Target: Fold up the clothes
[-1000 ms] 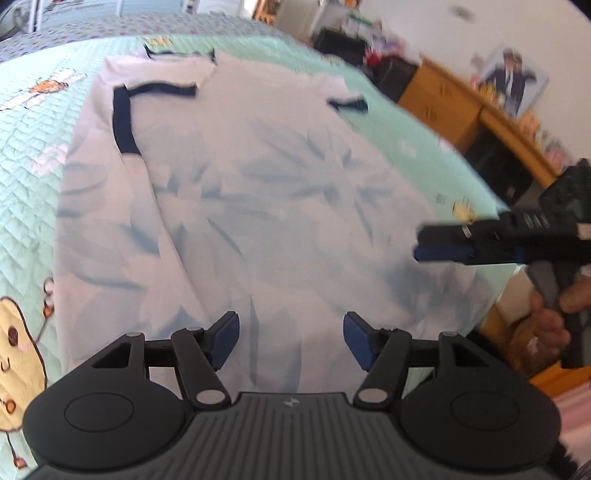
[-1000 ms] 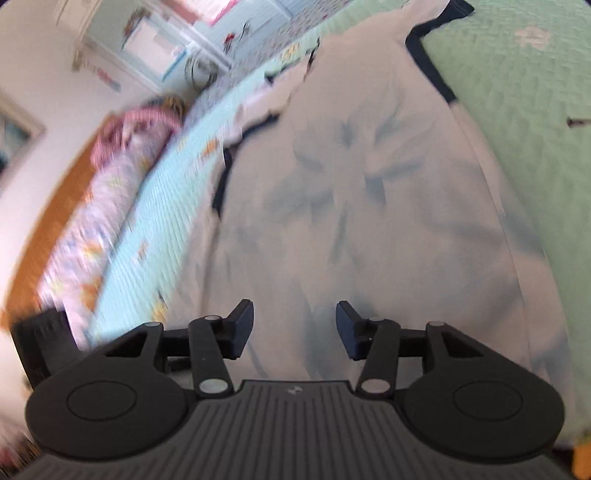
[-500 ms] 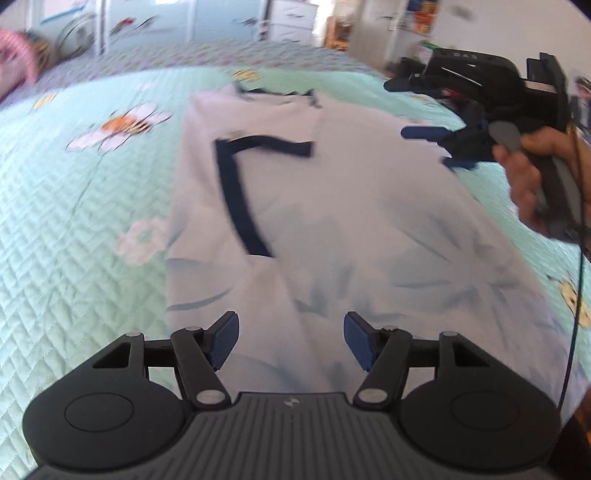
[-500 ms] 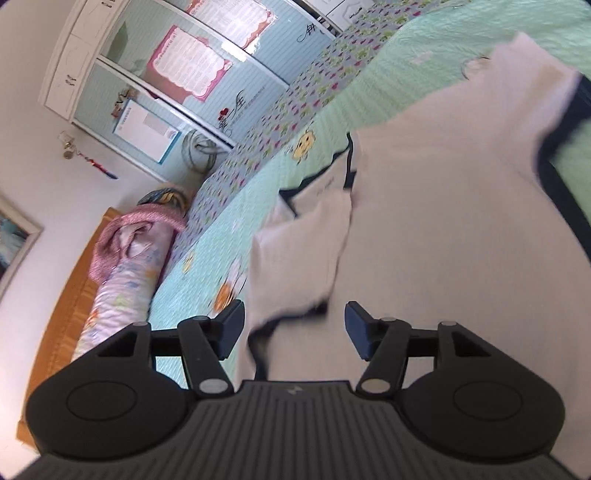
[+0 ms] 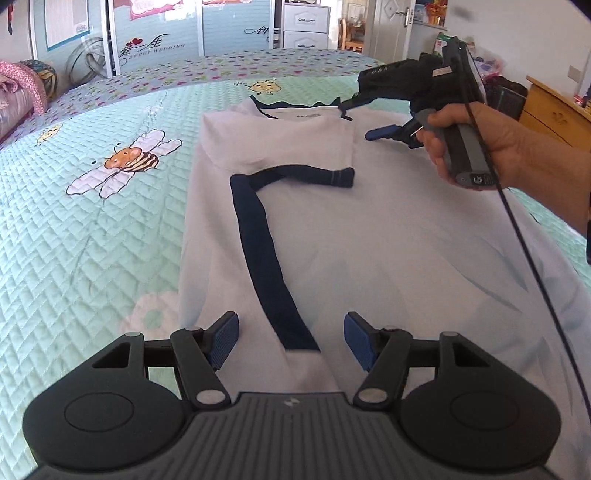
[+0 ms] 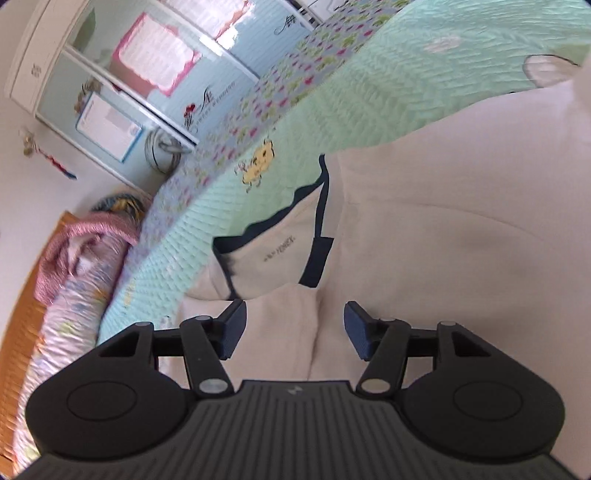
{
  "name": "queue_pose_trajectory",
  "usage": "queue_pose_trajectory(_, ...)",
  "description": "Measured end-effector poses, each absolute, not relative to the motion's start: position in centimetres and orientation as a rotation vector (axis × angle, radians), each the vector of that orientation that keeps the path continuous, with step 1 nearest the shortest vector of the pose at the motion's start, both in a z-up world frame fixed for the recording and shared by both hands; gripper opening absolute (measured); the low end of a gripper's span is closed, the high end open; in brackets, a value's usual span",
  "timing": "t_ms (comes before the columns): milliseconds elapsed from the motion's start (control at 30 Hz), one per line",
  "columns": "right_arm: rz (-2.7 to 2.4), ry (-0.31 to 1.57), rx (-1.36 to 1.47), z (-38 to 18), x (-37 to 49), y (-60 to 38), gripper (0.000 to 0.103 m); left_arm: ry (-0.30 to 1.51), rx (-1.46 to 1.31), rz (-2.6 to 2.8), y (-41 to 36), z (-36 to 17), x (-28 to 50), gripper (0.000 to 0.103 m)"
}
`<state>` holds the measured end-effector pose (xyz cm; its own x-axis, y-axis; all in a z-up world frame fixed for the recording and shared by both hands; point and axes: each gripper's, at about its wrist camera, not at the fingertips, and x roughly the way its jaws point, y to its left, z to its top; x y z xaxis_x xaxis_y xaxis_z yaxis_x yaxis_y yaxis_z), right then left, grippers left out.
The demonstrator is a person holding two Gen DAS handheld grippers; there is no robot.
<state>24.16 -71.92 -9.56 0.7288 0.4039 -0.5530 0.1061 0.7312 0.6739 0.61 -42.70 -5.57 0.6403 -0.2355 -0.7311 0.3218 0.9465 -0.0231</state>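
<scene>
We take the shirt (image 5: 369,236) as our landmark; it lies spread on the bed (image 5: 92,229), its left side already turned in over the body

Left of the shirt: bare green quilt with a bee print (image 5: 125,162); a rolled pink blanket (image 5: 18,88) sits well beyond, by the wardrobe doors (image 5: 155,33)

On the shirt's left part: the folded-in sleeve (image 5: 280,147) lies flat across the chest, and its navy trim (image 5: 266,254) runs from near the collar (image 5: 295,107) down toward us. We judge the flap sits this way to narrow the garment

At the shirt's near edge: our left gripper (image 5: 291,339) hovers just above the cloth, fingers wide and holding nothing, the end of the navy trim lying between them. We read this as a pose lined up over the folded edge, whether to pinch or having let go we cannot tell

At the shirt's collar end, right of the folded sleeve: the right gripper (image 5: 373,122), held in the right hand (image 5: 480,144), points at the neckline. Its own view shows the fingers (image 6: 232,325) wide and empty, straddling the folded sleeve's edge beside the collar (image 6: 280,236)

Right of the shirt: the right side appears unfolded, draping toward the bed's edge; a wooden dresser (image 5: 554,107) stands beyond
</scene>
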Motion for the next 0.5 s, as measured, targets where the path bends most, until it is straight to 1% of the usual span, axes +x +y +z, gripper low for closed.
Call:
queue_pose_trajectory(200,0.206,0.724,0.733,-10.4,25.5,-71.9,0.060,0.796,0.178,-0.298,-44.6,-5.5,4.1,0.067)
queue_pose_trajectory(233,0.216,0.721,0.733,-10.5,25.7,-72.0,0.057,0.795,0.197,-0.289,-45.0,-5.7,4.7,0.067)
queue_pose_trajectory(267,0.232,0.726,0.717,-10.5,25.9,-71.8,0.049,0.793,0.213,-0.279,-45.3,-5.9,5.3,0.067)
queue_pose_trajectory(300,0.249,0.738,0.695,-10.5,26.0,-71.5,0.046,0.786,0.224,-0.269,-45.5,-6.0,5.7,0.067)
queue_pose_trajectory(333,0.258,0.748,0.666,-10.6,26.1,-71.2,0.039,0.781,0.231,-0.261,-45.7,-6.1,6.2,0.067)
queue_pose_trajectory(367,0.261,0.753,0.642,-10.6,26.2,-71.0,0.036,0.781,0.231,-0.258,-45.8,-6.1,6.4,0.067)
queue_pose_trajectory(433,0.269,0.752,0.634,-10.6,26.1,-71.1,0.035,0.782,0.232,-0.253,-46.1,-6.2,7.0,0.067)
queue_pose_trajectory(500,0.270,0.760,0.635,-10.6,26.3,-71.4,0.026,0.782,0.233,-0.247,-46.3,-6.3,7.6,0.067)
